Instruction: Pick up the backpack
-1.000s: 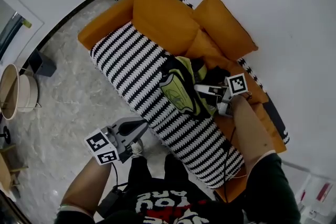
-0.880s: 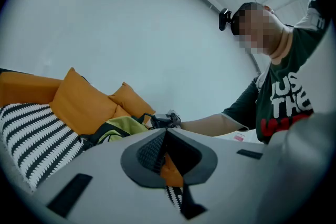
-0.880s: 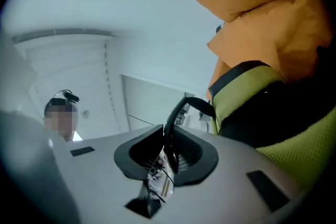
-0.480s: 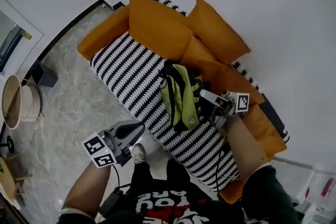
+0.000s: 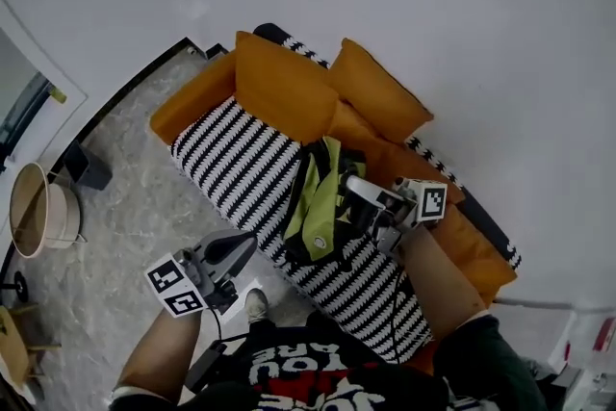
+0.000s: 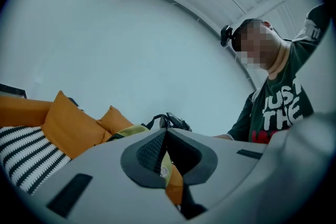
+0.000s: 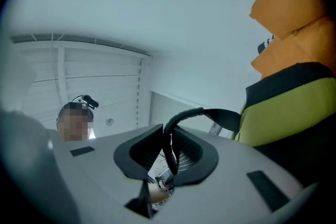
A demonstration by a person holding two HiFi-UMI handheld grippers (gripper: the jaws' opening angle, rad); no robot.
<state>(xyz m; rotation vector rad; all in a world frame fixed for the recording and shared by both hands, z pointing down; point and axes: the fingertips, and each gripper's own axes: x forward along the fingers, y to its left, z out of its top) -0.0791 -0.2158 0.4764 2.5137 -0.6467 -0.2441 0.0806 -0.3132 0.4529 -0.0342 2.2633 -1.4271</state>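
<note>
The backpack (image 5: 318, 202), lime green with black trim, hangs tilted above the striped sofa seat (image 5: 231, 154). Its black top strap (image 7: 189, 114) loops between the jaws of my right gripper (image 5: 351, 187), which is shut on it and has just been closing tighter. The right gripper view shows the strap pinched at my right gripper (image 7: 167, 134), with the backpack's green side (image 7: 286, 113) to the right. My left gripper (image 5: 246, 243) is over the floor in front of the sofa, shut and holding nothing. Past my left gripper (image 6: 165, 136) the backpack (image 6: 126, 132) shows in the left gripper view.
Two big orange cushions (image 5: 284, 87) (image 5: 375, 91) lean against the sofa back by the white wall. A round wooden basket (image 5: 38, 207) and a dark box (image 5: 87, 170) stand on the marble floor (image 5: 125, 197) to the left. My legs and a shoe stand at the sofa's front edge.
My right gripper has risen with the strap in it, and the backpack has come up off the seat and hangs lengthwise. My left gripper has risen a little, still shut.
</note>
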